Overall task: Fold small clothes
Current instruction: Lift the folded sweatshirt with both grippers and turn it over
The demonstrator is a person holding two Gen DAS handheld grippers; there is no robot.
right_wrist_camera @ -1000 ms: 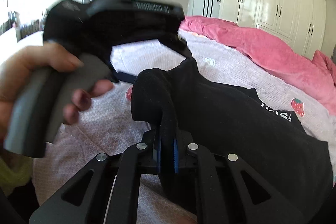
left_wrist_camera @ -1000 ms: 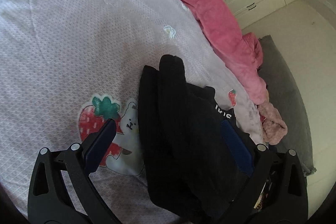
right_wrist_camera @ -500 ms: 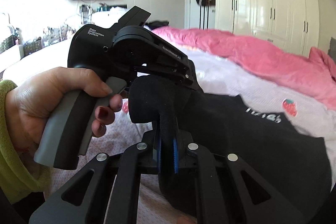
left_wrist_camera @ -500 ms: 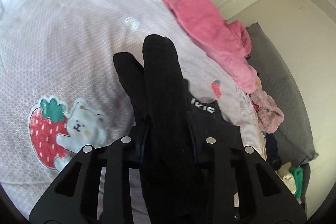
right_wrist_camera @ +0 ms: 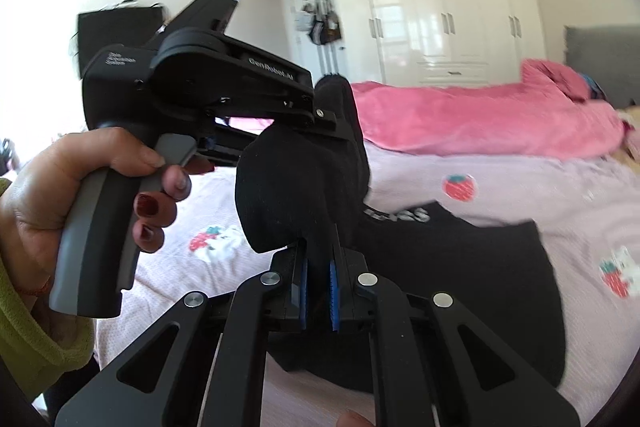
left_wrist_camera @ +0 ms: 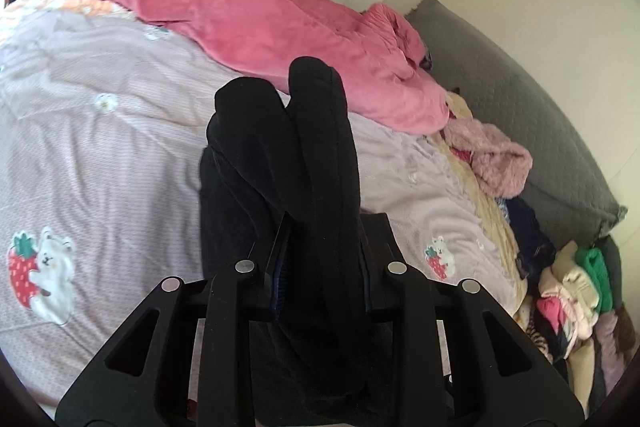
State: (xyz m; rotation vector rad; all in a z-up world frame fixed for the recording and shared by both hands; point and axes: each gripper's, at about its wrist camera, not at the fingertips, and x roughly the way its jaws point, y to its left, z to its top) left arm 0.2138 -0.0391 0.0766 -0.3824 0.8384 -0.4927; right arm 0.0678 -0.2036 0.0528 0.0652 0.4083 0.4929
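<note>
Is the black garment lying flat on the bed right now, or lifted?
Partly lifted. Both hand-held grippers pinch bunched folds of the black garment held up above the bed; its lower part with white lettering trails on the bedspread.

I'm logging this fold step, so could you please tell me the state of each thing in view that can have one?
Left tool: shut on the black garment.
Right tool: shut on the black garment.
Black garment: bunched, pinched by both tools, its edge raised, the rest trailing on the bed.
Pink quilt: rumpled along the far side of the bed.
Wardrobe doors: closed.
Clothes pile: unfolded, heaped beside the bed.
</note>
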